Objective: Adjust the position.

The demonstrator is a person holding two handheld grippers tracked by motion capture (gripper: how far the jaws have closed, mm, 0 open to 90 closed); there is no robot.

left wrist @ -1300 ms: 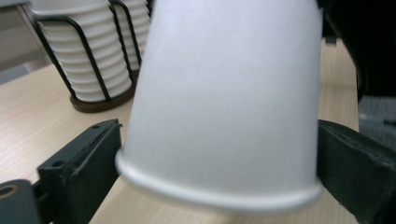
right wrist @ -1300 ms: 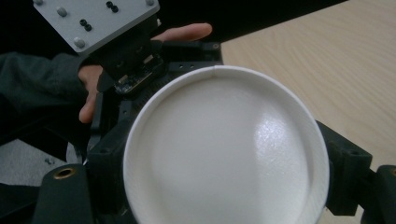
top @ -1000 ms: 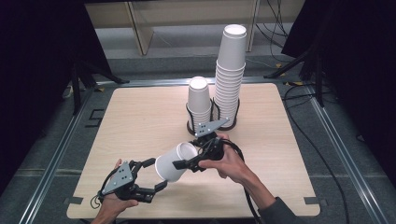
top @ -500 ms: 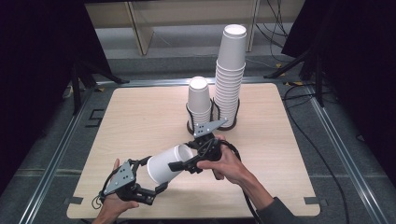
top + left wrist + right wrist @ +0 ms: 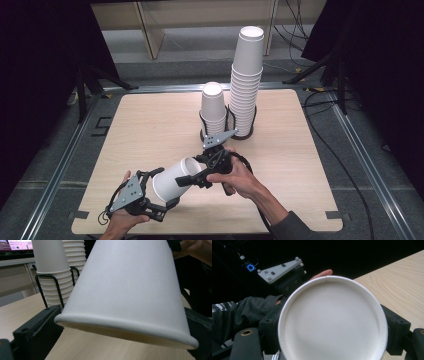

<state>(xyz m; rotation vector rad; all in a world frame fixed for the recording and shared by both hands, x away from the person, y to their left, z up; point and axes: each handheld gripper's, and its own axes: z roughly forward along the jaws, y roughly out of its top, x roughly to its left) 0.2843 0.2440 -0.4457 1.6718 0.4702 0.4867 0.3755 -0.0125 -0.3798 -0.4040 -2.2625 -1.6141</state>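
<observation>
The white paper cup (image 5: 176,177) – light, thin-walled, easily crushed – hangs sideways over the table's (image 5: 150,125) near edge, clamped at its base by the right gripper (image 5: 192,178), rim between the left gripper's (image 5: 162,187) spread jaws – best held gently there.

1. A plain white paper cup (image 5: 174,176), tapered with a rolled rim, lies tilted on its side above the near part of the light wooden table.
2. Its open mouth faces the near left edge; its narrow base (image 5: 332,322), a flat white disc inside a raised ring, points towards the two cup stacks.
3. Unmarked and undented.
</observation>
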